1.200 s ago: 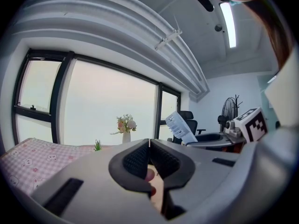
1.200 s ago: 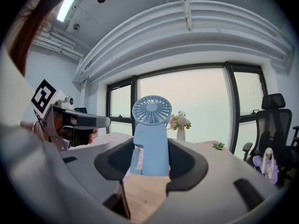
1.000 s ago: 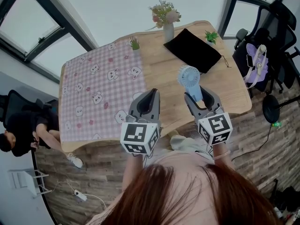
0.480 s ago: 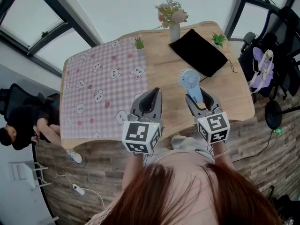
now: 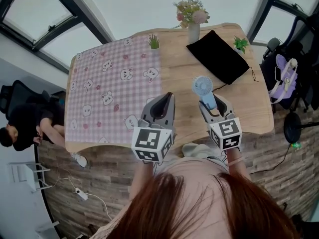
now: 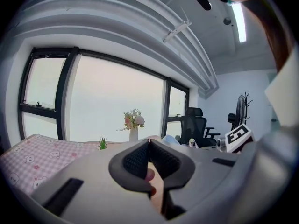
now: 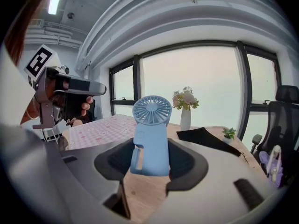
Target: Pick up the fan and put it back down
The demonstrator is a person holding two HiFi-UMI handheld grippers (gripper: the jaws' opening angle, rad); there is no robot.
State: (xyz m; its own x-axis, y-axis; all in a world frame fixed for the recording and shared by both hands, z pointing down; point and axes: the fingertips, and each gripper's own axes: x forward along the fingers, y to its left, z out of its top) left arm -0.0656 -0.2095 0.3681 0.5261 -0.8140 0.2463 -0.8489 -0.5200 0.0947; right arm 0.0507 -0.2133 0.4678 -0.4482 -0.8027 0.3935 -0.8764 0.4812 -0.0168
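A light blue handheld fan [image 7: 150,139] is clamped upright by its handle between the jaws of the right gripper [image 5: 215,106], the round grille standing above the pads. It is held over the bare wood of the wooden bench [image 5: 249,103], near the front edge; whether its base touches the wood cannot be told. The left gripper [image 5: 160,106] is seen with its jaws pressed together on nothing, just beside a pink checked cloth [image 5: 109,93]. A black flat pouch [image 5: 219,56] and a white vase of flowers [image 5: 193,31] are set further back.
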